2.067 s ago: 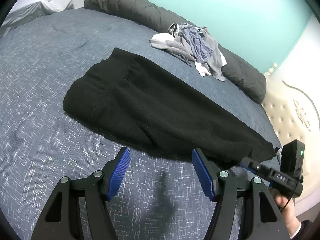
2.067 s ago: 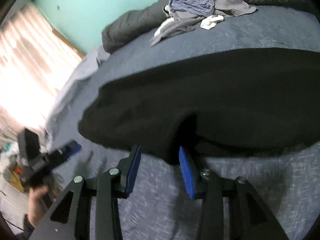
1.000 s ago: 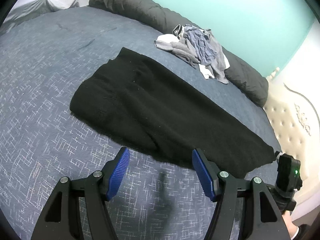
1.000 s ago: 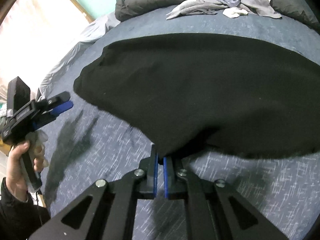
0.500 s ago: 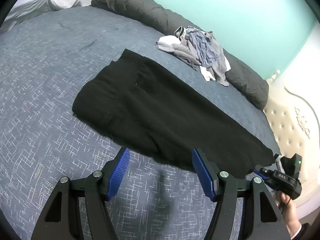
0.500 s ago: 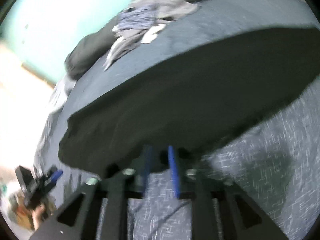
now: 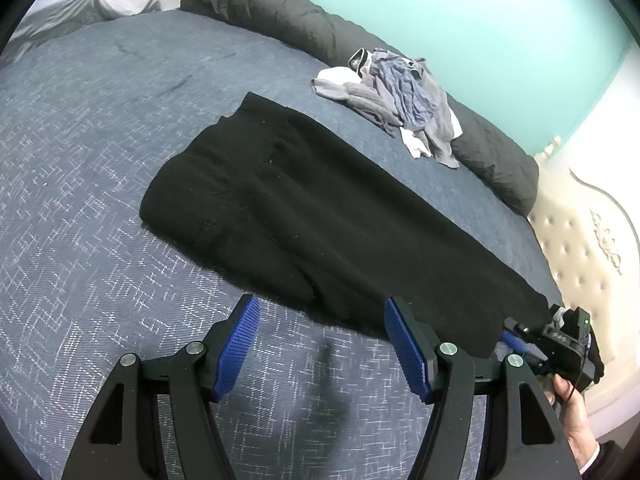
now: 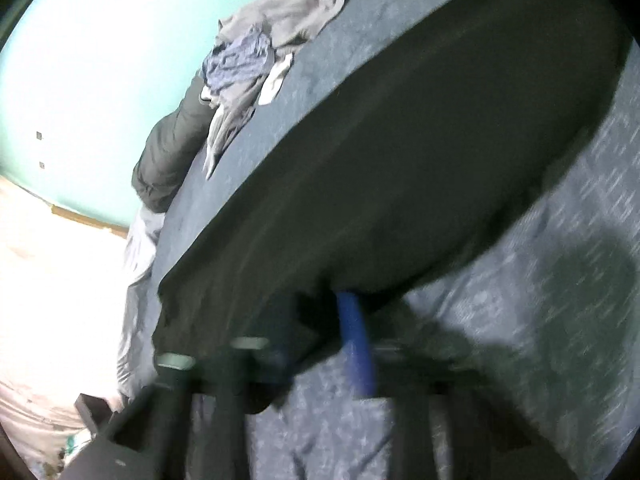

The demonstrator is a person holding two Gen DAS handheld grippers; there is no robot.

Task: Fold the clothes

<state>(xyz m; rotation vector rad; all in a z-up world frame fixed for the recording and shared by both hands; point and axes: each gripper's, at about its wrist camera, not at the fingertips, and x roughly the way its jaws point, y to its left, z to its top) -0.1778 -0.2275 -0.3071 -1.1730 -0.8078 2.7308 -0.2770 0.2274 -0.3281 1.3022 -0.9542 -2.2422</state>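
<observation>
On the bed (image 7: 80, 168), one black garment (image 7: 320, 220) is lying flat and long across the blue patterned cover, its near edge just ahead of the left gripper (image 7: 320, 344). That gripper is hanging above the cover with its two blue pads spread wide and nothing between them. Bare cover is lying open on the left of the garment and in front of it, while the far side is running close to one pile of clothes (image 7: 396, 96) and a dark rolled duvet (image 7: 280, 12) along the teal wall (image 7: 480, 20). A cream tufted headboard (image 7: 580, 248) is bounding the bed on the right. At the garment's right end, the right gripper (image 7: 516, 338) is sitting at the cloth's corner, held in a hand (image 7: 572, 404). In the right wrist view, which is blurring heavily, the garment's edge is draping over the gripper (image 8: 320, 344) and one blue pad (image 8: 356, 348) is showing beside the cloth; I cannot tell whether it is clamping the fabric. No writing is reading clearly anywhere.
</observation>
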